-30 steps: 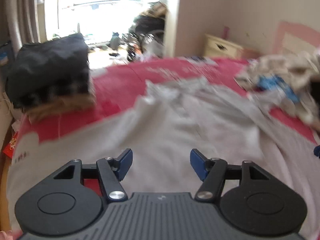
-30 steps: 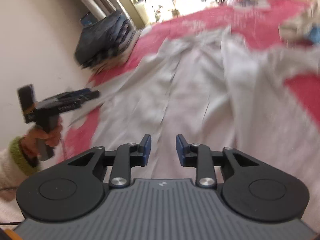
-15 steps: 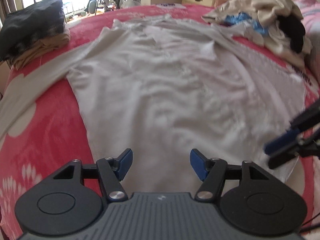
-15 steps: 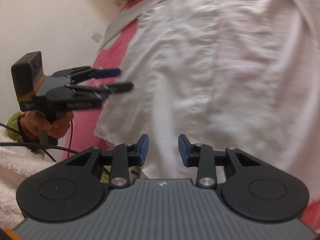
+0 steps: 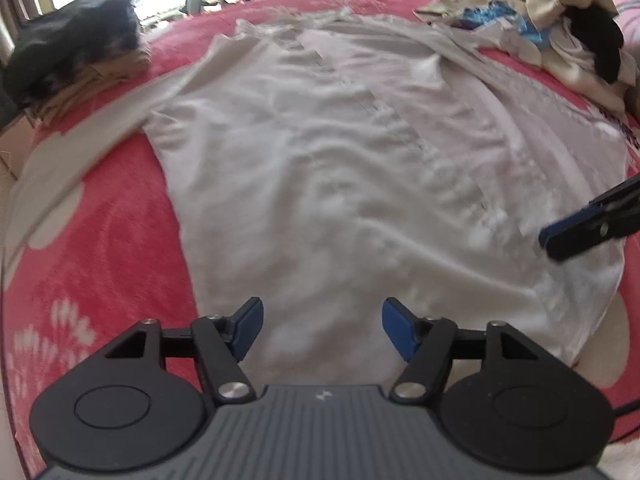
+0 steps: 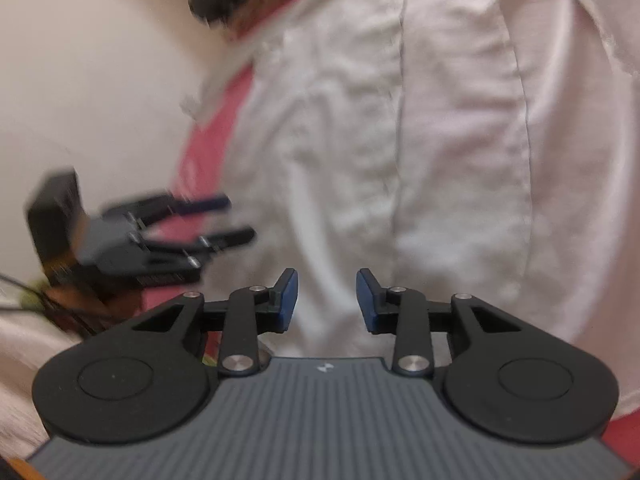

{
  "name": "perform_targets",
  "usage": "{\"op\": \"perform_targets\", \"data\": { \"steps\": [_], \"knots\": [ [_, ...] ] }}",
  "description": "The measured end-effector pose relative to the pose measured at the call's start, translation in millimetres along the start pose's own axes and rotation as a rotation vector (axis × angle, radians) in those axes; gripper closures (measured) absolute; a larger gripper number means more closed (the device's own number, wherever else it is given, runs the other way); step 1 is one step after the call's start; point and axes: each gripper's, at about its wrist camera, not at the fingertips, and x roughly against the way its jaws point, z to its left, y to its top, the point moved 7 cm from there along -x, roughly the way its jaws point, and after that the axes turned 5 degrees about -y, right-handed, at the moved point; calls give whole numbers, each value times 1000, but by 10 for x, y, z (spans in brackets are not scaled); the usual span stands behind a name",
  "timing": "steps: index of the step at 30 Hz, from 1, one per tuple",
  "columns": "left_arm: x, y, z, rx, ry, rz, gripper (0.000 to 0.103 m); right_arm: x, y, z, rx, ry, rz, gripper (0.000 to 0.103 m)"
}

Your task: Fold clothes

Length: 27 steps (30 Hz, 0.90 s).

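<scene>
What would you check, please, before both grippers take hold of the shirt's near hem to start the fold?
1. White shirt spread flat on the red bedcover: ok, only light wrinkles.
2. Left gripper open and empty, its jaws having just opened wider: ok.
3. Right gripper open and empty, jaws also just opened a little, gap narrower: ok.
4. Both grippers over the hem end of the shirt: ok; whether the pads touch the cloth, cannot tell.
5. Sleeves tucked in: not ok, the left sleeve lies stretched out to the side.
6. Clothes pile clear of the shirt: cannot tell, it sits right at the shirt's far right shoulder.
</scene>
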Motion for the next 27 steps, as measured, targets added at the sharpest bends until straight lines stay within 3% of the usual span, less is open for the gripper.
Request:
{"op": "perform_targets", "data": {
  "steps": [1,5,7,10,18,27],
  "knots": [
    [35,36,7,9,8,-11,32,46,55,22,-2,1,-39,57],
    [159,187,8,51,24,-50,28,339,268,119,25,-25,-234,40],
    [226,278,7,83,33,-74,27,517,338,159,61,-48,-325,20],
    [327,419,16,139,33,-120,22,801,400,187,141,-135,-452,3],
    [617,790,-20,216,47,-245,9,1076,420,234,239,-310,-625,1],
    [790,996,-210,222,26,-341,2,1251,419,196,236,-373,-735,1]
  ]
}}
